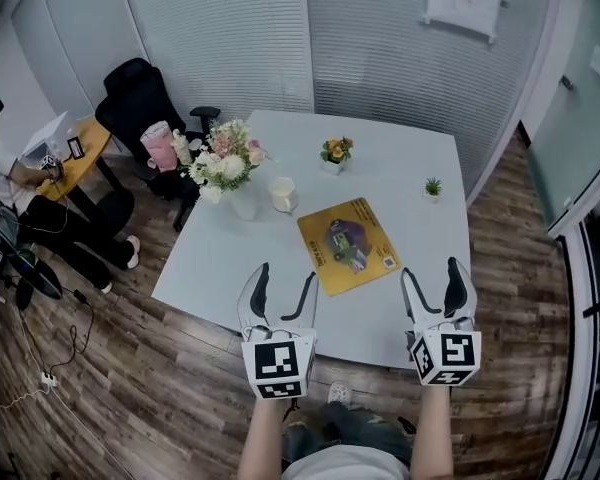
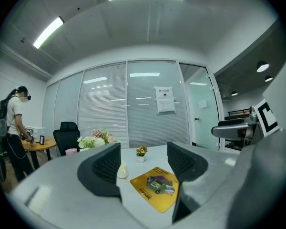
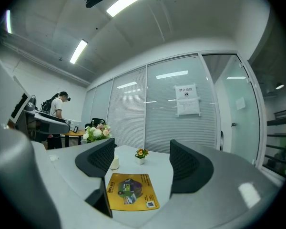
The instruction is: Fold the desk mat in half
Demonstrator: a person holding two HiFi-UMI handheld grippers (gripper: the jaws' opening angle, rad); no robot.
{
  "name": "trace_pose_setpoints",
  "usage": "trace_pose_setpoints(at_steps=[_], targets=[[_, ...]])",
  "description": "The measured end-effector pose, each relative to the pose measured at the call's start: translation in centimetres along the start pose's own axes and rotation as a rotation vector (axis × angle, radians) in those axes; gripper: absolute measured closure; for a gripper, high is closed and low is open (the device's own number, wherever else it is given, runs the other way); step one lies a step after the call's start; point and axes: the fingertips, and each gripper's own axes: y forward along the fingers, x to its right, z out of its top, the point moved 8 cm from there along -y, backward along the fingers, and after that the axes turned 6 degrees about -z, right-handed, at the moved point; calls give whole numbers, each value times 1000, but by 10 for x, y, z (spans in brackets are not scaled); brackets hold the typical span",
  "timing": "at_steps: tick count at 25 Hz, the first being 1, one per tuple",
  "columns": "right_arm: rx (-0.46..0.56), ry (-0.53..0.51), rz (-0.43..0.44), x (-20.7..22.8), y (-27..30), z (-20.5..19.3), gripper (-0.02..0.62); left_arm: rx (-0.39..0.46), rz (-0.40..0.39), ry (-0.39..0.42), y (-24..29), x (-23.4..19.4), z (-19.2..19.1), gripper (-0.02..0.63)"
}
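The mat lies flat on the surface. We hold the left gripper and right gripper flanking its near edge, fingers spread and empty, ready to pinch it.

We see the desk mat in mustard yellow, its printed picture purple and green as far as we can tell, on a pale grey-white bench above a floor of brown wood-grain planks. The left hand-held gripper and right hand-held gripper are light grey with dark ribbed jaws and black-and-white square markers. The bouquet is white, pink and green; the cup is cream.
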Motion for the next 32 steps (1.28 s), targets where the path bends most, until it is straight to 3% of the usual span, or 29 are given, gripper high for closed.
trace_pose_setpoints(at_steps=[14,32], targets=[[-67,-19,69,13,72,-21,220,-80,18,-1,66,-8,-17,310],[-210,-48,22,14,154,-60,221,-191,-100,9,154,-50,-51,309]])
